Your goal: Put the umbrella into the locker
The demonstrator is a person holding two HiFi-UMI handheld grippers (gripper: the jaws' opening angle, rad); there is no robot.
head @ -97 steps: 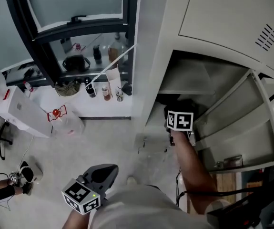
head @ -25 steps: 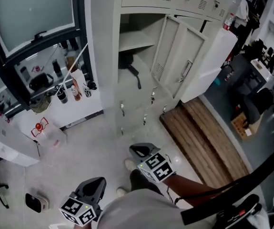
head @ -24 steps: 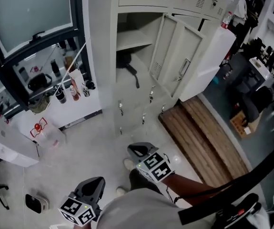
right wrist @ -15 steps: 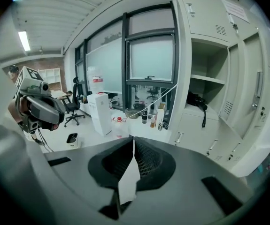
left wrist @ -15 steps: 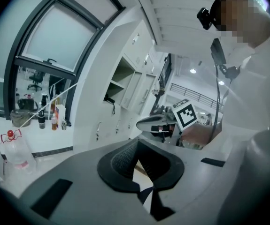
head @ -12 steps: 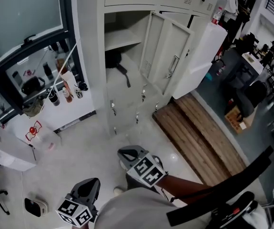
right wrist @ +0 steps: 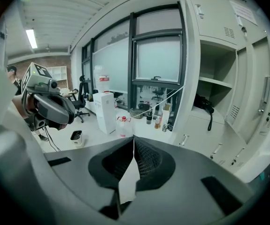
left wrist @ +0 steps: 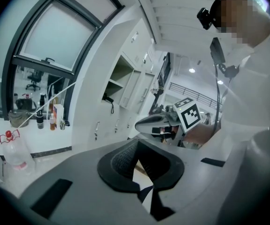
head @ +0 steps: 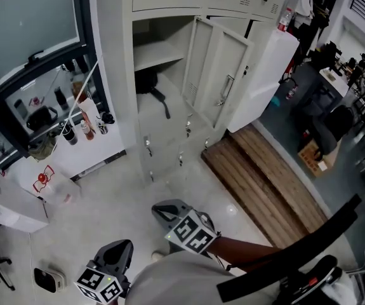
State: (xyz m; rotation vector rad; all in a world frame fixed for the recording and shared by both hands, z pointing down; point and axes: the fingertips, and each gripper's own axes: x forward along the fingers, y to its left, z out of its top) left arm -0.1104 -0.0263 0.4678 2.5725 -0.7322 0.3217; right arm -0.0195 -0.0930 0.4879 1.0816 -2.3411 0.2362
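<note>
Drawn back out of the pale grey metal locker (head: 114, 62) it had reached into some seconds ago, the right gripper (head: 163, 210) now hangs close in front of the person's body, and over the last second it has slid a little toward 7 o'clock in the head view. Its own view shows the ribbed black pads (right wrist: 146, 159) meeting at their tips (right wrist: 134, 138) with nothing between them. The left gripper (head: 117, 251) sits nearer still, at 7 o'clock of the right one, where it was before. Its jaws (left wrist: 137, 144) are likewise closed to a point and empty.

Beyond the grippers lies pale speckled floor (head: 112, 189), with a strip of brown wooden boards (head: 265, 183) at 2 o'clock. The person has stepped back, so the whole bank of lockers shows where earlier only the one compartment filled the view.

At 12 o'clock the locker's door (head: 223, 75) stands swung open to the right. The black folded umbrella (head: 145, 80) lies on the compartment floor below the inner shelf (head: 157, 53), well apart from both grippers. Its strap (head: 163, 105) hangs out over the front lip toward 5 o'clock. The bundle is too small and dark to read its long axis with certainty.
</note>
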